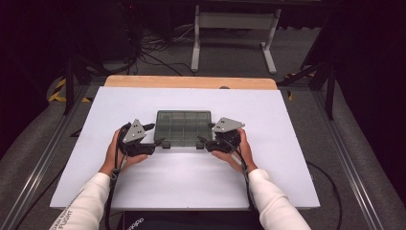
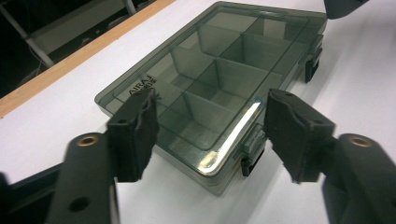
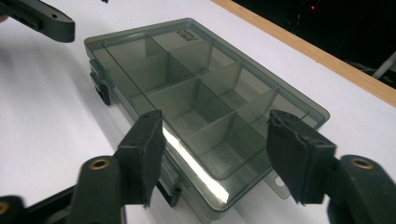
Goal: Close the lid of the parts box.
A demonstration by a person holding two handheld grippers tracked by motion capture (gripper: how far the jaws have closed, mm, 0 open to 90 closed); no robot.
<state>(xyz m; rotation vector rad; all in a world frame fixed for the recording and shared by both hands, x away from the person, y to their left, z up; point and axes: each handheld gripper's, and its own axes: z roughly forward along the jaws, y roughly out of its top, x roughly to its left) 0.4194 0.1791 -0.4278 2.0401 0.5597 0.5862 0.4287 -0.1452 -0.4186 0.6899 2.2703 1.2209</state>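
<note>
A smoky grey see-through compartment box [image 1: 183, 125] lies flat in the middle of the white tabletop [image 1: 158, 187], lid down over several empty cells. My left gripper [image 1: 154, 135] sits at its near left corner and my right gripper [image 1: 206, 134] at its near right corner. In the left gripper view the left gripper [image 2: 212, 107] is open, its pads [image 2: 135, 135] either side of the box [image 2: 224, 60] corner, above a black latch [image 2: 252, 149]. In the right gripper view the right gripper [image 3: 215, 121] is open astride the box [image 3: 187, 70] corner, pads clear of it.
A wooden strip [image 1: 191, 82] runs along the table's far edge, with a white frame stand [image 1: 234, 28] and cables on the floor beyond. A second latch [image 2: 312, 65] shows farther along the box front. The person's white sleeves [image 1: 91, 201] come in from the bottom.
</note>
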